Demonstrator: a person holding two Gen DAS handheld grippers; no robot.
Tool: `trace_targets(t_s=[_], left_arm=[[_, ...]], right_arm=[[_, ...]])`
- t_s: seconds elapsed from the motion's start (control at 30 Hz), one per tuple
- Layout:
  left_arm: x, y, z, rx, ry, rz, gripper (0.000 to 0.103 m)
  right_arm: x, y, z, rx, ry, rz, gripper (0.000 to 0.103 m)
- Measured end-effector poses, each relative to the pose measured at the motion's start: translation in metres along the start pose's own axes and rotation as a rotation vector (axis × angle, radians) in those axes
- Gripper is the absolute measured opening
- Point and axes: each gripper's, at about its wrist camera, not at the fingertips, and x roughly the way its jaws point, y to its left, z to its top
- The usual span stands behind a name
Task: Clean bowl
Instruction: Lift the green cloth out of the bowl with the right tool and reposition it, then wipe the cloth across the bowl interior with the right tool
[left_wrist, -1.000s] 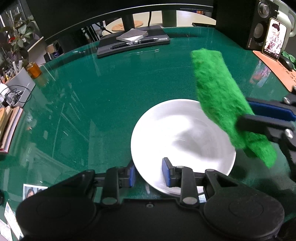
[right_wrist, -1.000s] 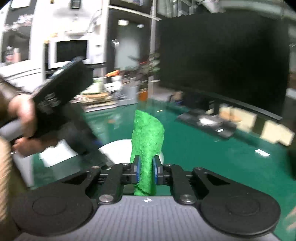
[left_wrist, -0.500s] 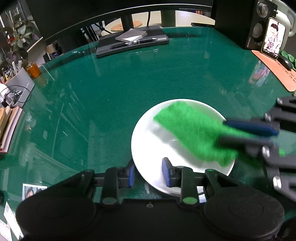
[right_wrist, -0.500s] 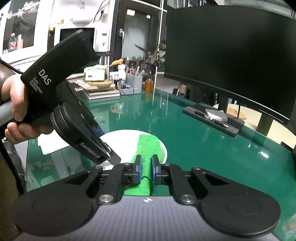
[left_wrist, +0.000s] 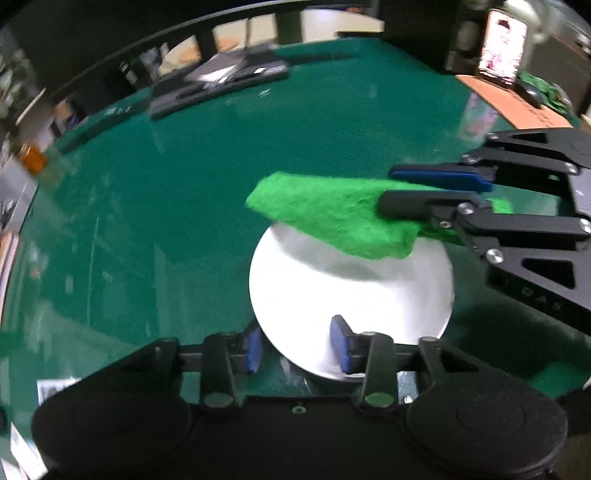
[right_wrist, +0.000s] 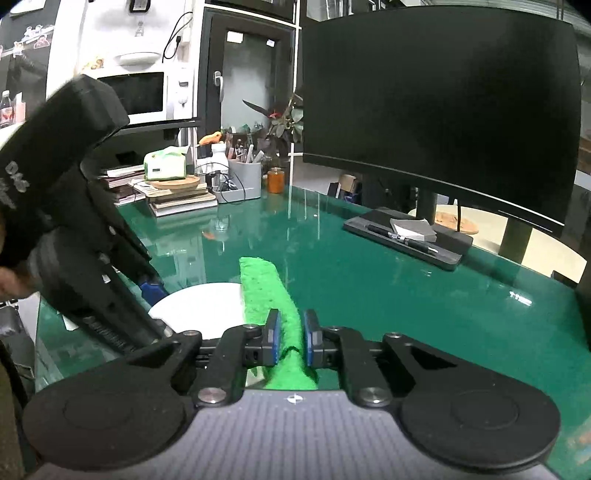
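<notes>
Right tongs (right_wrist: 289, 341) pinch green scouring pad (left_wrist: 340, 218) over bowl's (left_wrist: 351, 291) 12 o'clock rim; left tongs (left_wrist: 297, 345), just widened, straddle its 6 o'clock rim on the worktop (left_wrist: 184, 206).

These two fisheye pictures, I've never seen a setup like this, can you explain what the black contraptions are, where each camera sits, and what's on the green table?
There is no robot here: a person holds a black two-finger gripper in each hand, and each one carries a camera looking along its fingers. The left view looks down on a white bowl on the green table. The left gripper straddles the bowl's near rim; its jaws have just been opening and no longer pinch it. The right gripper is shut on a green scouring pad reaching over the bowl. Farther back stand a dark monitor and a black tray.
</notes>
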Motion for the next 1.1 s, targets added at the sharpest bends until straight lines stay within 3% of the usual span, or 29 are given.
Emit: trace_targets(t_s=[0.1, 0.2, 0.27, 0.37, 0.43, 0.47, 0.5, 0.57, 0.63, 0.7, 0.77, 0.8, 0.83, 0.87, 0.97, 1.03, 1.1], left_arm=[[0.003, 0.003, 0.005, -0.008, -0.011, 0.007, 0.056], [0.013, 0.007, 0.006, -0.032, -0.003, 0.061, 0.035], [0.012, 0.012, 0.005, -0.137, -0.005, 0.114, 0.025], [0.011, 0.010, 0.002, -0.146, 0.003, 0.184, 0.027], [0.010, 0.007, 0.001, -0.110, 0.018, 0.187, 0.029], [0.009, 0.006, 0.000, -0.088, 0.025, 0.183, 0.029], [0.008, 0.005, 0.000, -0.068, 0.031, 0.179, 0.029], [0.003, 0.010, 0.000, -0.073, 0.017, 0.158, 0.031], [0.002, 0.013, 0.004, -0.080, 0.004, 0.149, 0.037], [0.004, 0.016, 0.010, -0.073, -0.007, 0.156, 0.039], [0.013, 0.018, 0.014, -0.048, 0.008, 0.151, 0.038], [0.016, 0.019, 0.014, -0.046, 0.014, 0.143, 0.036], [0.018, 0.020, 0.013, -0.047, 0.019, 0.135, 0.033], [0.021, 0.021, 0.013, -0.048, 0.024, 0.126, 0.026], [0.019, 0.025, 0.009, -0.086, 0.016, 0.106, 0.023], [0.018, 0.025, 0.007, -0.096, 0.008, 0.102, 0.023], [0.018, 0.022, 0.005, -0.094, -0.003, 0.114, 0.024]], right_arm=[[-0.010, -0.001, -0.001, 0.019, -0.016, -0.003, 0.011], [-0.024, -0.002, 0.000, 0.016, -0.038, -0.055, 0.011], [-0.027, -0.004, -0.002, 0.012, -0.022, -0.116, 0.011], [-0.017, -0.009, -0.014, -0.032, 0.113, -0.222, 0.015], [-0.006, -0.012, -0.023, -0.059, 0.224, -0.240, 0.044], [-0.006, -0.014, -0.027, -0.045, 0.240, -0.221, 0.045], [-0.007, -0.016, -0.032, -0.027, 0.250, -0.201, 0.053], [-0.008, -0.019, -0.030, 0.001, 0.248, -0.192, 0.054], [-0.013, -0.023, -0.024, 0.066, 0.186, -0.212, 0.055], [-0.010, -0.026, -0.022, 0.099, 0.173, -0.217, 0.053], [-0.002, -0.031, -0.020, 0.136, 0.173, -0.221, 0.043], [0.004, -0.031, -0.022, 0.128, 0.196, -0.220, 0.016], [0.010, -0.032, -0.024, 0.118, 0.222, -0.218, 0.005], [0.011, -0.033, -0.026, 0.120, 0.230, -0.212, 0.005], [0.004, -0.030, -0.021, 0.144, 0.218, -0.171, 0.004], [-0.019, -0.017, -0.003, 0.189, 0.079, -0.066, 0.004], [-0.028, -0.005, 0.007, 0.187, 0.009, 0.023, 0.005]])
